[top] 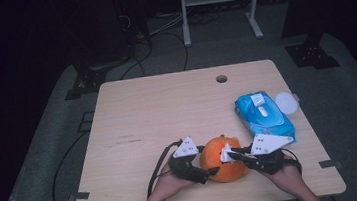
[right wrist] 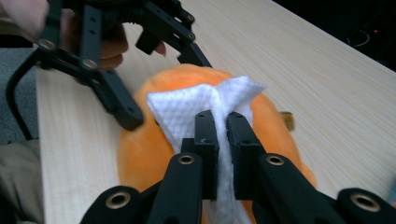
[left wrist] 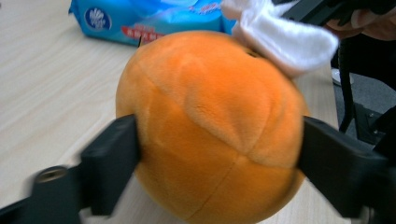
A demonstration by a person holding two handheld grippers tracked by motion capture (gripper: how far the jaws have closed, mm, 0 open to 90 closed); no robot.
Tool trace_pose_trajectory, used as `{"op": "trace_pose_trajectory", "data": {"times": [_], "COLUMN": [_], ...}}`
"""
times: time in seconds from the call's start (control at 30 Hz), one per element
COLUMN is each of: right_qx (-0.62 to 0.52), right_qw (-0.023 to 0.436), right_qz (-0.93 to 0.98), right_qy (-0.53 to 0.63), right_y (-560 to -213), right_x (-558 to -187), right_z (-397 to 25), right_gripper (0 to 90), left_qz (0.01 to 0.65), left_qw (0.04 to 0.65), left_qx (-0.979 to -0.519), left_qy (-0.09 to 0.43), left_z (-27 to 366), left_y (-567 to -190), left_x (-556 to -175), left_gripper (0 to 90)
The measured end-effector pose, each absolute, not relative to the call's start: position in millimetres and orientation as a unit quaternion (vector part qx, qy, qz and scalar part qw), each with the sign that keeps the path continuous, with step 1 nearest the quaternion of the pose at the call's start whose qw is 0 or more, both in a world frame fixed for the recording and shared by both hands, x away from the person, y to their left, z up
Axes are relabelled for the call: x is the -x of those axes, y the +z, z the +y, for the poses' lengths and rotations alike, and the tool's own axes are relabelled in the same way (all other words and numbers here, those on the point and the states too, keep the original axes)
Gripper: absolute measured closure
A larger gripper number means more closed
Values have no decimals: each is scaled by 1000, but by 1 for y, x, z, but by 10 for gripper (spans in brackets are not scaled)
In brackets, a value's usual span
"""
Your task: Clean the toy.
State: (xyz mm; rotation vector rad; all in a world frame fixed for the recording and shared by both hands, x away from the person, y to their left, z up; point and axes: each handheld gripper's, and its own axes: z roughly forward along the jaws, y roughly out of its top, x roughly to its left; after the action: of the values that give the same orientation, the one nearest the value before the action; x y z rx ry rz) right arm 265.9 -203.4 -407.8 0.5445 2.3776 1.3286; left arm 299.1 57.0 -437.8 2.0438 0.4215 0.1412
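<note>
Two claws work on one soft thing near the front edge of the counter [top: 132,110]. The right claw [right wrist: 222,122] is pinched tight on a folded white wipe [right wrist: 187,109], its jaws nearly together with only the cloth between them, and the free end of the wipe lies against the top of the plush orange pumpkin [left wrist: 205,126]. The left claw [left wrist: 219,154] is clamped on that pumpkin, one jaw pressed into each flank at about its widest part, and the fabric dents a little under them.

The pumpkin looks light and squashy, with a napped surface that should give good purchase; held across the middle like this it is unlikely to slip, though it would deform if squeezed harder. The wipe is limp and thin, so it needs to be gripped close to the working end, as it is.

From the high view, both hands come in low from the near edge, the left hand [top: 168,184] cupped under its claw, the right hand [top: 285,175] angled inward toward the pumpkin. Beyond them, well apart, lies a blue pack of wipes [top: 263,116].
</note>
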Motion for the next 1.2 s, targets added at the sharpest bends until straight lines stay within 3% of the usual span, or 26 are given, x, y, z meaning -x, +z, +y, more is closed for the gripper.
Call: {"op": "trace_pose_trajectory", "data": {"times": [0.07,0.17,0.4,0.5,0.63,0.9,1.2], "right_qx": [-176,-151,-173,-196,-199,-161,-218], "right_qw": [168,162,185,186,169,156,170], "right_qz": [844,847,841,840,840,847,834], "right_qy": [478,483,478,470,475,483,477], "right_y": [-403,-397,-394,-399,-404,-395,-396], "right_x": [-262,-258,-267,-273,-267,-254,-272], "right_z": [-193,-178,-187,-201,-203,-176,-211], "right_gripper": [832,832,832,832,833,833,833], "left_qz": [158,113,86,109,166,104,92], "left_qw": [497,487,481,488,513,496,497], "left_qx": [-850,-859,-864,-860,-842,-855,-856], "left_qy": [76,110,123,100,18,108,110], "left_z": [55,51,53,54,53,44,48], "left_y": [-435,-433,-435,-436,-433,-429,-432], "left_x": [-295,-288,-285,-289,-295,-278,-278], "left_gripper": [278,316,329,263,137,327,338]}}
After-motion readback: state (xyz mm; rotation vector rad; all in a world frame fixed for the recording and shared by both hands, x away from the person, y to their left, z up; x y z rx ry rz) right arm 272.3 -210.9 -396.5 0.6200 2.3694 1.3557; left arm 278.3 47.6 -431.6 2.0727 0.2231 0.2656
